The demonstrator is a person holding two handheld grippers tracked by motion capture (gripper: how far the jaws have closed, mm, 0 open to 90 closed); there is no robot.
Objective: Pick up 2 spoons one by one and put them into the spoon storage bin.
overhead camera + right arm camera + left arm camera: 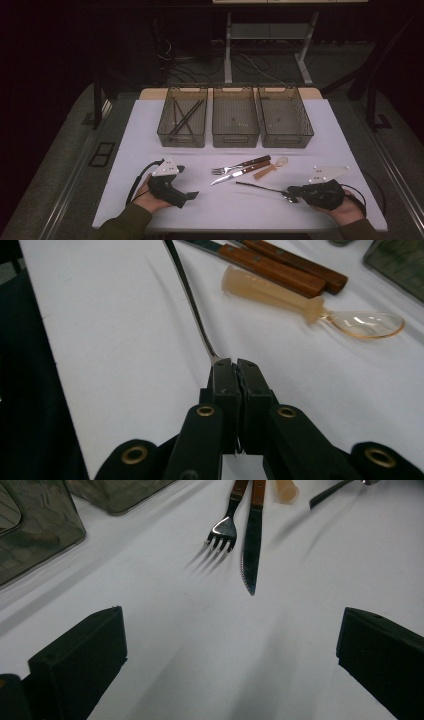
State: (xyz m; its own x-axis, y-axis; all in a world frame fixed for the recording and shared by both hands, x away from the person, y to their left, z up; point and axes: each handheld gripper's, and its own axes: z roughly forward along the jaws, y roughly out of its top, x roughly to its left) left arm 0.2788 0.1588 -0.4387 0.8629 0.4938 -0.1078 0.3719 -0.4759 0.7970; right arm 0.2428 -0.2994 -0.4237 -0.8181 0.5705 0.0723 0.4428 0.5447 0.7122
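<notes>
White tabletop [150,130] carries everything in the high view. The right gripper [294,195] sits at about four o'clock on the table, its jaws pinched tight on the bowl end of a dark metal spoon [260,187]; the right gripper view shows the two black jaws pressed together with the thin handle running away from them toward twelve o'clock. The spoon's far end lies low over the table, pointing toward nine o'clock in the high view, just below the other cutlery.

At the table's centre lie a fork [227,169] and a knife [235,173], both with wooden handles, side by side and touching, with a clear plastic spoon [272,167] just beside them at three o'clock.

The left gripper [189,196] rests at about eight o'clock, its jaws spread wide with nothing between them; its own view looks over bare table at the fork tines and knife tip.

Three mesh bins stand in a row at twelve o'clock; the left bin [165,131] holds dark chopsticks [186,117].
</notes>
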